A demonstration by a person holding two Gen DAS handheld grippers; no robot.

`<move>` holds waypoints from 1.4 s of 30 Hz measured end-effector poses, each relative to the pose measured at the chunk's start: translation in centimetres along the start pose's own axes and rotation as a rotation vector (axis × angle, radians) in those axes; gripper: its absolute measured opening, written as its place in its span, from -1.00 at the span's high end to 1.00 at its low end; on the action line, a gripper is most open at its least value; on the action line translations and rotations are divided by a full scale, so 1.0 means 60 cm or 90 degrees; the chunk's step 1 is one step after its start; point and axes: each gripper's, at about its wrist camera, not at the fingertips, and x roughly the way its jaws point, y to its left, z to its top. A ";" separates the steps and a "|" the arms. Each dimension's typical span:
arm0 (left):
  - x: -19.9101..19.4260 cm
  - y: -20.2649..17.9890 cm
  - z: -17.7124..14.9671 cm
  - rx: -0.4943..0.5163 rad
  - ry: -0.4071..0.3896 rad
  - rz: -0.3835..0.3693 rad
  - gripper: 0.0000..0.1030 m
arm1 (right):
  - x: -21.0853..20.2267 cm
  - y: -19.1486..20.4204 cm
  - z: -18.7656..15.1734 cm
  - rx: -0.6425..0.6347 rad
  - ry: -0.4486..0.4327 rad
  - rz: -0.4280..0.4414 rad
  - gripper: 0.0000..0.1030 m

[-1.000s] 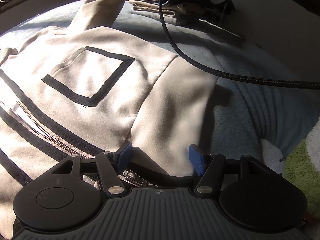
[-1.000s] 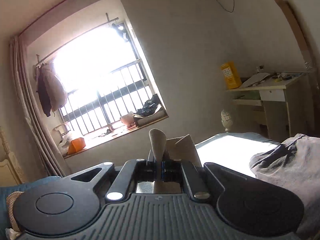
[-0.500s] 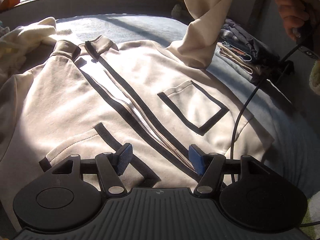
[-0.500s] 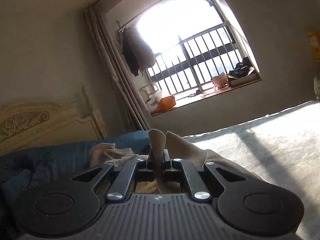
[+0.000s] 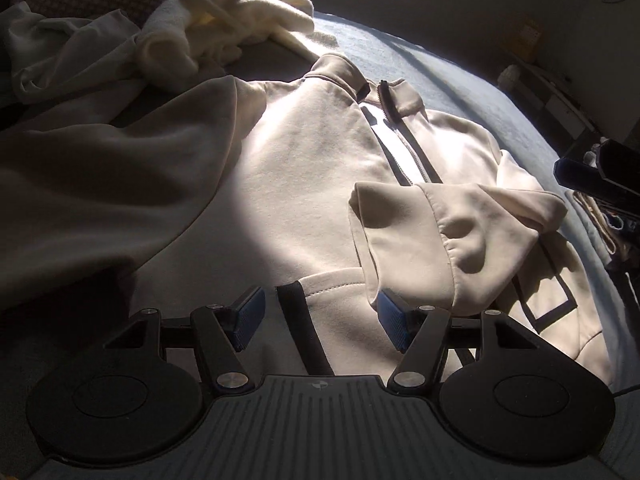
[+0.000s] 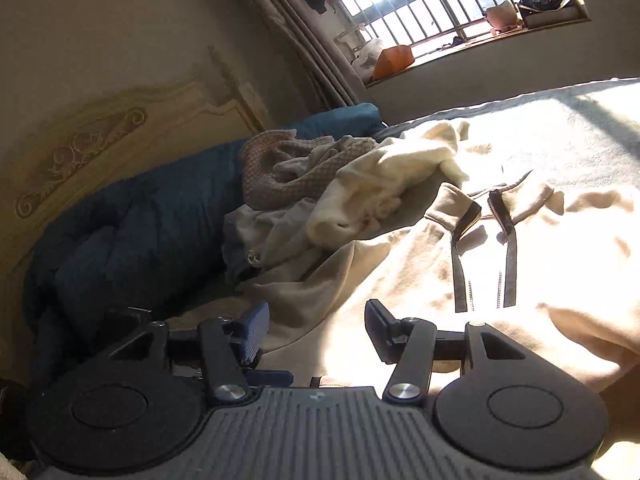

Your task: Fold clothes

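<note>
Lying zipper-up on the bed (image 5: 460, 80): cream jacket (image 5: 320, 168), collar pointing toward the window, long axis running along the zipper. Resting loosely across the chest: 1 folded sleeve (image 5: 452, 236), risking sliding off. Right hand-held gripper (image 6: 316, 330) just opening, empty; left hand-held gripper (image 5: 320, 320) hovering wide, empty.

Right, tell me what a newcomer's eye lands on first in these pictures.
The cream zip-up jacket spread front-up across the bed, one sleeve folded over its chest in a patch of sun. Beyond its collar lies a heap of unfolded clothes, and the bright barred window behind.
</note>
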 end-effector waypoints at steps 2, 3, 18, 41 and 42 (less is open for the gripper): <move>-0.001 0.005 0.008 -0.003 -0.012 0.000 -0.21 | -0.026 -0.018 0.003 0.013 -0.006 -0.014 -0.09; -0.001 0.005 0.014 -0.001 -0.019 -0.002 -0.21 | -0.045 -0.036 0.007 0.024 -0.018 -0.032 -0.09; 0.093 -0.087 0.099 0.174 -0.005 -0.079 -0.26 | 0.019 -0.194 0.079 -0.082 0.158 -0.109 -0.37; 0.161 -0.149 0.071 0.457 0.027 -0.103 0.68 | 0.190 -0.162 0.062 -0.312 0.446 -0.116 0.76; 0.156 -0.155 0.068 0.468 0.015 -0.097 0.79 | 0.185 -0.155 0.065 -0.318 0.436 -0.117 0.80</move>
